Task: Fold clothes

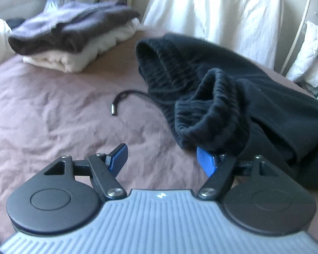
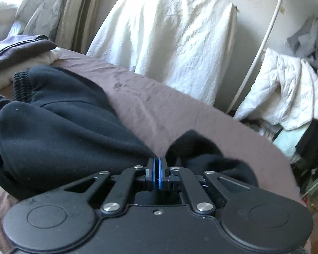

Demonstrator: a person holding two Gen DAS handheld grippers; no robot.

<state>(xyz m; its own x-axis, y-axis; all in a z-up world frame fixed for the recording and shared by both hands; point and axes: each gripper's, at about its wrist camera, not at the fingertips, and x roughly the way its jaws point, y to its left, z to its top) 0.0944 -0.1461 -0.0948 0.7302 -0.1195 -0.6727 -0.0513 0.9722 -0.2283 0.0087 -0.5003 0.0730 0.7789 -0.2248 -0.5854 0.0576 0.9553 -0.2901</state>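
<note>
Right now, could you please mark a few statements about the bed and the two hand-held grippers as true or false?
1. The left hand-held gripper is open. True.
2. The right hand-held gripper is wide open. False: it is shut.
3. A grey garment lies on a white one in a folded stack. True.
4. The black sweatpants are neatly folded. False: they lie bunched on the bedsheet.
</note>
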